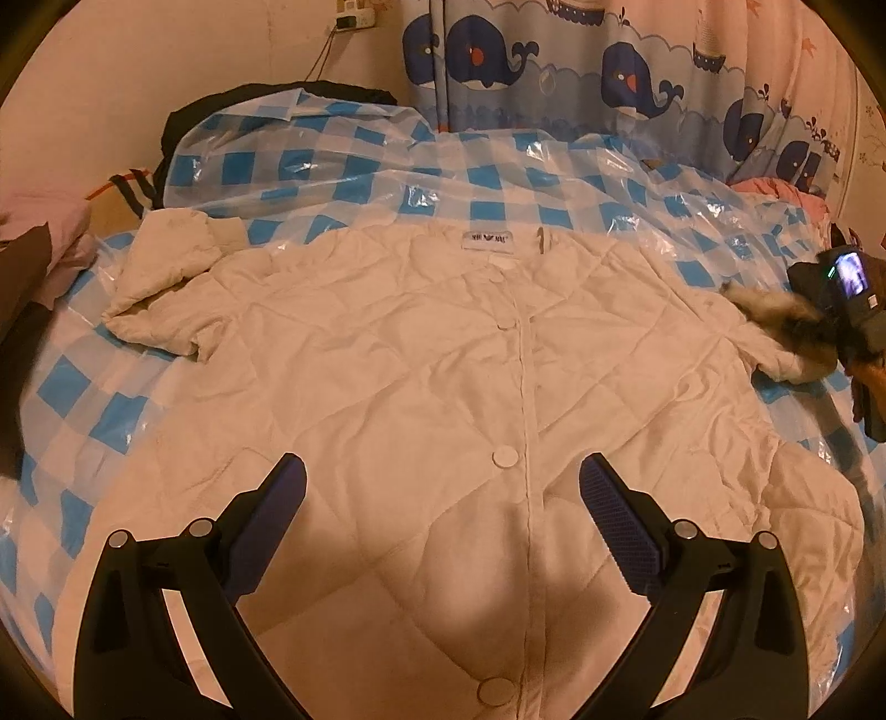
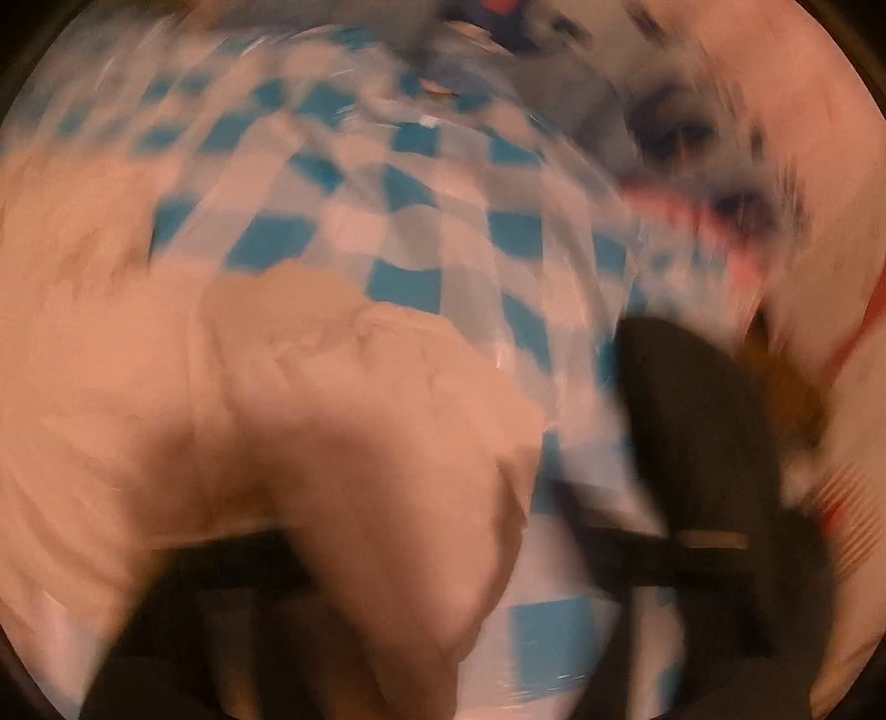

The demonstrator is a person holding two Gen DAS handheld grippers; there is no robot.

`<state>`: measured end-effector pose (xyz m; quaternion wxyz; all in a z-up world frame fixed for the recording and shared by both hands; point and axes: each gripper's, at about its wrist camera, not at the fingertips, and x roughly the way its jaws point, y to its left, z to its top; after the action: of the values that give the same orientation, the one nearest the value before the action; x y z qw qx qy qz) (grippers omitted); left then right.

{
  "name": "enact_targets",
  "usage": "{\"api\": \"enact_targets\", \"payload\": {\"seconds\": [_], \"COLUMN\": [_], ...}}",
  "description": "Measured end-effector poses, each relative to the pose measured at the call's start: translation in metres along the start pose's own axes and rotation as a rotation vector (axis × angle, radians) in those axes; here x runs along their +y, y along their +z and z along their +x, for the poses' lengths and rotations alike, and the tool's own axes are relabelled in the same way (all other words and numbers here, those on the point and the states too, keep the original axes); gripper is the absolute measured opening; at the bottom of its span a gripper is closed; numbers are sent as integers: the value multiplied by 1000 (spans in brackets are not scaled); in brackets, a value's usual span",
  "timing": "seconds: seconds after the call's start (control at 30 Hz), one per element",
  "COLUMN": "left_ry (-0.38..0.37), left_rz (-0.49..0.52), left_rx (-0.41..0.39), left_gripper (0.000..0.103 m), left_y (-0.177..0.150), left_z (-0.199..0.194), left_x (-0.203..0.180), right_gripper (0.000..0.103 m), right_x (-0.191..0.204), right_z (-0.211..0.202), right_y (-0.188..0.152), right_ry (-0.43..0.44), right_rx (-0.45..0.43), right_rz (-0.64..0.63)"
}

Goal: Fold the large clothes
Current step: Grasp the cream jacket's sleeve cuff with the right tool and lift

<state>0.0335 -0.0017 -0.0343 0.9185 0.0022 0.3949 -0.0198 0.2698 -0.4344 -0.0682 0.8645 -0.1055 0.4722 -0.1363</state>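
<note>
Hovering our left gripper [image 1: 443, 487] with fingers apart over the white quilted jacket [image 1: 421, 376], our right gripper [image 1: 819, 327] is pinching its sleeve [image 2: 387, 421].

Left gripper [image 1: 443, 487] agape, hovering.

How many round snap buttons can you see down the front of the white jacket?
3 on the white jacket: upper button, middle button, lowest button. More may be hidden near the collar.

Blue-and-white checked glossy plastic sheet [image 1: 387, 183] covers bed. Behind it: whale-print blue fabric curtain [image 1: 554, 66]; left of the curtain, plain pinkish wall [image 1: 194, 50] with what may be a white power strip [image 1: 357, 15]. Warm dim light.
</note>
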Motion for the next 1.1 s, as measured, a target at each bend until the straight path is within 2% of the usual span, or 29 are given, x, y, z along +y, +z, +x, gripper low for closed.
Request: {"api": "enact_targets", "payload": {"seconds": [0.1,0.2,0.27,0.33,0.4,0.43,0.47,0.5,0.57,0.63,0.67,0.73,0.77,0.83,0.87,1.03,1.1], "left_ry": [-14,-23,-34,-50,-68,-72,-76,-77,-79,-76,-76,-79,-78,-77,-76,-63,-48], "left_rz": [1,-9,-24,-37,-54,-57,-60,-65,-66,-62,-62,-60,-57,-53,-52,-51,-48], "left_rx": [16,10,7,16,35,41,48,51,56,58,59,65,67,66,65,49,40], "left_gripper": [95,95,95,95,95,95,95,95,95,95,95,95,95,95,95,95,95], "left_y": [-2,-2,-2,-3,-4,-4,-4,-4,-5,-5,-5,-5,-5,-5,-5,-4,-3], "left_z": [4,2,1,2,5,6,8,9,11,13,13,13,14,14,14,11,9], "left_x": [-2,-2,0,2,4,5,6,7,7,5,5,5,4,3,3,4,4], "right_gripper": [13,13,13,13,12,12,20,39,63,67,71,71,71,45,15,12,12], "right_x": [-47,-125,-159,-181,-184,-185,-182,-180,-177,-174,-174,-175,-175,-184,-190,-200,-197], "right_z": [-3,-12,-8,14,43,47,41,32,18,5,3,10,17,29,33,17,-11], "right_y": [-10,-65,-105,-157,-188,-189,-184,-174,-155,-135,-130,-127,-127,-132,-132,-137,-116], "right_ry": [173,457,578,650,707,710,673,625,554,484,478,512,549,580,579,602,586], "right_rx": [-20,-127,-176,-164,-82,-69,-78,-98,-130,-158,-169,-155,-139,-124,-120,-190,-262], "right_rz": [280,759,994,1240,1398,1395,1357,1312,1222,1137,1124,1137,1152,1141,1131,1155,1111]}}
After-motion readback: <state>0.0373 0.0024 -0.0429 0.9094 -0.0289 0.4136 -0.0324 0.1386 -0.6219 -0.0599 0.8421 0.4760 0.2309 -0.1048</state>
